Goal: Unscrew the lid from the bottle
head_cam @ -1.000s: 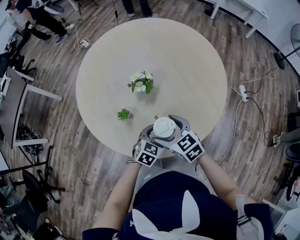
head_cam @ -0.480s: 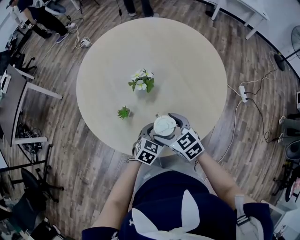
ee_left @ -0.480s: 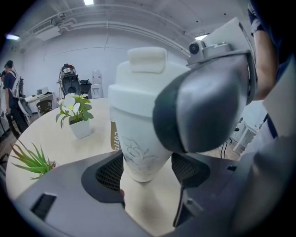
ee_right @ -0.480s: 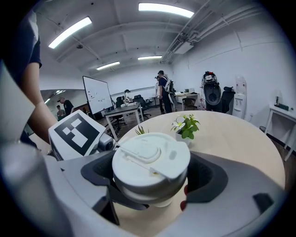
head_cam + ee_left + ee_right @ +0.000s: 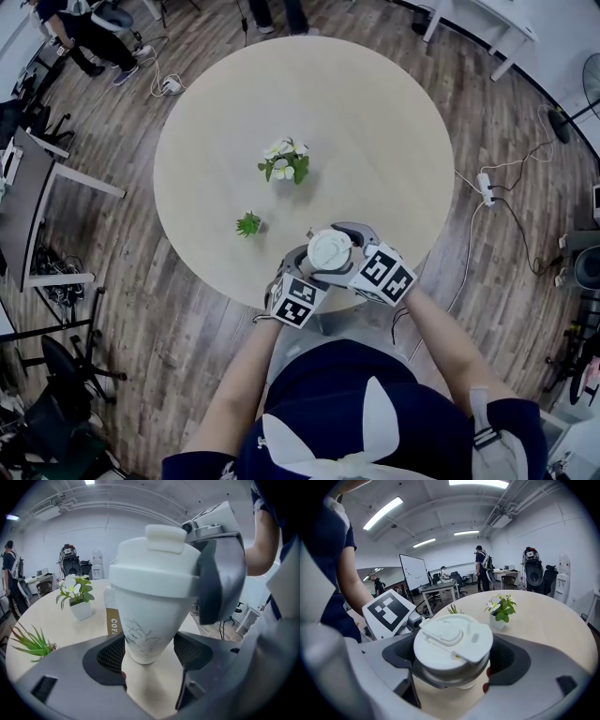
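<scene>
A white cup-shaped bottle (image 5: 149,620) with a printed flower stands tilted over the near edge of the round table (image 5: 375,122). My left gripper (image 5: 149,651) is shut on the bottle's lower body, pads against both sides. The bottle's white lid (image 5: 452,641), with a flip tab on top, sits in my right gripper (image 5: 453,662), which is shut around its rim. In the head view the lid (image 5: 329,250) shows from above, between the left gripper (image 5: 314,269) and the right gripper (image 5: 339,246). The right gripper's dark pad (image 5: 218,581) presses the lid's side.
A white pot of flowers (image 5: 283,164) stands mid-table and a small green plant (image 5: 247,225) lies nearer me, left of the bottle. A desk (image 5: 28,216) and chairs stand at the left. Cables and a power strip (image 5: 486,183) lie on the floor at the right. People stand at the far side.
My right gripper has swung around the lid: its marker cube moved right and slightly up. The left gripper and bottle stayed in place.
</scene>
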Demonstrator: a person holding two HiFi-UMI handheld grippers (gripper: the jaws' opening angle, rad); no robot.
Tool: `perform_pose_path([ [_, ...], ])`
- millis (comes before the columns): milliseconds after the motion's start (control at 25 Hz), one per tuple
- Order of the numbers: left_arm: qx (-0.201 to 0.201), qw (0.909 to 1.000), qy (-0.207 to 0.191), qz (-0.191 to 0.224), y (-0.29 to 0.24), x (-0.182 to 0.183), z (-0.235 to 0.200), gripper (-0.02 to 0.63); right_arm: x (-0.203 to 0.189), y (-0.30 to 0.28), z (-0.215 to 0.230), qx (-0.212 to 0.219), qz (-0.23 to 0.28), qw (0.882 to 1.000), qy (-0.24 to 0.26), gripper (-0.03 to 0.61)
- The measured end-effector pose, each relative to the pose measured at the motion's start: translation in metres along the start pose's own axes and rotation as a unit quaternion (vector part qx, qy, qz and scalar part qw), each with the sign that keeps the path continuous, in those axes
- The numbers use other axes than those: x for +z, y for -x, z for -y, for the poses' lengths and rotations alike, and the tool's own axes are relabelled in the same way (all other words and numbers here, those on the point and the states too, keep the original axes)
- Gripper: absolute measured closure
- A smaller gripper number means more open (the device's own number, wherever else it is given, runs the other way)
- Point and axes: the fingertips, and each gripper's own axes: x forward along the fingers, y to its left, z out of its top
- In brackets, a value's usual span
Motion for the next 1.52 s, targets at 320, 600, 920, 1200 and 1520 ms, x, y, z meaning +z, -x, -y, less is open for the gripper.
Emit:
perform_pose_path([
  [320, 0.000, 1.0000, 0.002, -0.001, -0.001, -0.001, 0.001, 0.284, 0.010, 0.006, 0.000, 0.022, 0.018, 0.999, -0.018, 0.121],
  [600, 0.002, 1.0000, 0.002, -0.001, -0.001, -0.001, 0.001, 0.284, 0.019, 0.012, 0.001, 0.007, 0.035, 0.999, -0.018, 0.121],
  [920, 0.004, 1.0000, 0.006, -0.006, -0.001, -0.001, 0.000, 0.284, 0.032, 0.020, 0.006, -0.008, 0.064, 0.997, -0.039, 0.121],
  [1200, 0.007, 0.9999, 0.008, -0.009, -0.002, -0.002, 0.000, 0.284, 0.039, 0.028, 0.009, -0.023, 0.084, 0.995, -0.046, 0.121],
  [1520, 0.007, 0.9998, 0.011, -0.013, -0.001, -0.003, 0.000, 0.284, 0.053, 0.038, 0.012, -0.026, 0.113, 0.991, -0.065, 0.121],
])
